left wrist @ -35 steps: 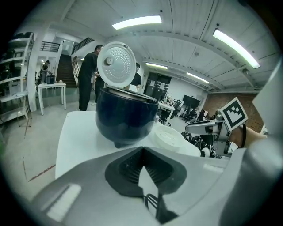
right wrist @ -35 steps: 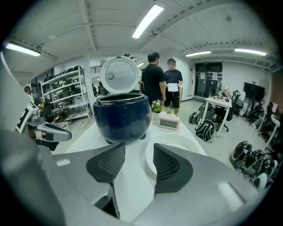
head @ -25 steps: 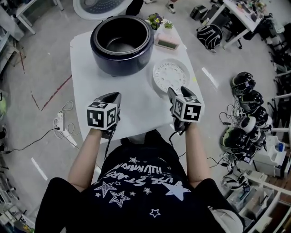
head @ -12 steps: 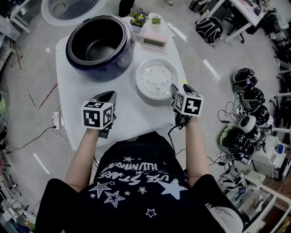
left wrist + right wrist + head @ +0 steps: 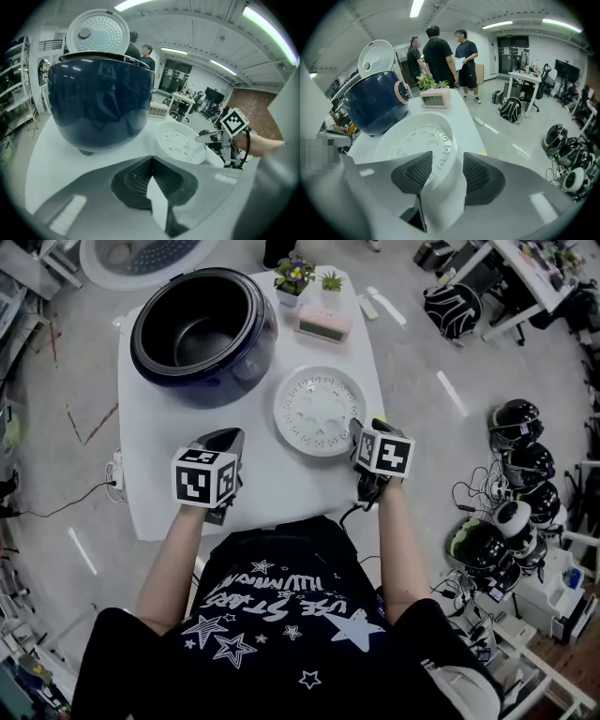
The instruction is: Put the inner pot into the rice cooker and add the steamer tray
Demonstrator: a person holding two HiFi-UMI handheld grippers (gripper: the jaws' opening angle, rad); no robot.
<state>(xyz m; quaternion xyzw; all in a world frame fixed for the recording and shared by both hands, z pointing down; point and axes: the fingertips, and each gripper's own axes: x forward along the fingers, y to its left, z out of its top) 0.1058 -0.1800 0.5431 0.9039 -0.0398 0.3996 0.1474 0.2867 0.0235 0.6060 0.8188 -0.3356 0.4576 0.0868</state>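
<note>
- White worktop [image 5: 267, 486] is carrying everything the task needs, with the person standing at its near edge and holding a hand-held gripper in each hand.
- Dark blue rice cooker [image 5: 217, 395] is standing at the far left of the worktop, its white lid [image 5: 150, 263] swung up and back.
- Inside it the inner pot [image 5: 202, 338] is already sitting, its dark bowl facing up.
- To the right of the cooker and apart from it, the white steamer tray [image 5: 319, 411] is lying flat on the worktop, its ring of holes facing up.
- At the tray's near right edge, the right hand-held gripper [image 5: 447, 171] is angling downward. Its jaws are standing partly apart and have just been closing, with the tray's raised rim between them: one pad is lying inside the rim and the other outside. I cannot tell whether the pads are pressing on the rim yet.
- Over the near left part of the worktop, the left hand-held gripper [image 5: 151, 173] is pointing toward the cooker with its jaws pressed together and nothing between them.
- At the far edge, a pink clock [image 5: 323, 326] and small potted plants [image 5: 293, 277] are standing just behind the tray.
- Beyond the worktop, in the right gripper view, three people [image 5: 438, 56] are standing together.
</note>
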